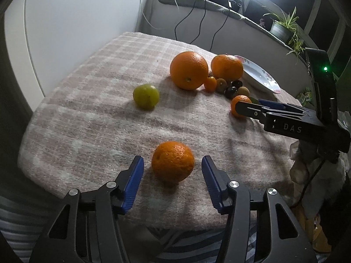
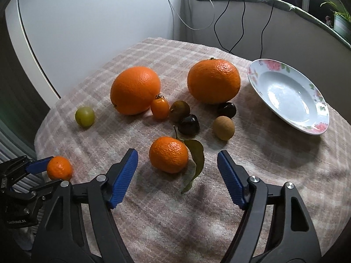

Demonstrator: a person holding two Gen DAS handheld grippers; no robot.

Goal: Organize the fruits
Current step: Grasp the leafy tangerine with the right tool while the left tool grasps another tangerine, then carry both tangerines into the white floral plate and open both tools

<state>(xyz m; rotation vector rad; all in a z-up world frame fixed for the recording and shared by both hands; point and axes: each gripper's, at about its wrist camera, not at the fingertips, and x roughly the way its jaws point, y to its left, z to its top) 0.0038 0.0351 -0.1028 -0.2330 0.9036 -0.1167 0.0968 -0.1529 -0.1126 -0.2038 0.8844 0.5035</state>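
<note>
A small mandarin (image 1: 172,161) lies on the checked cloth between the blue pads of my left gripper (image 1: 172,160), with a gap on each side; the jaws are open. A mandarin with a stem and leaves (image 2: 168,154) lies between the pads of my right gripper (image 2: 177,153), which is open and not touching it. Behind are two large oranges (image 2: 135,89) (image 2: 214,81), a green round fruit (image 2: 85,116), a small orange oval fruit (image 2: 160,109), some small dark fruits (image 2: 189,123) and a brown one (image 2: 223,127).
A white flowered plate (image 2: 316,92) stands at the right rear with nothing in it. The cloth-covered table (image 1: 87,120) ends close below both grippers. Cables hang down the wall behind, and potted plants (image 1: 283,27) stand on the ledge.
</note>
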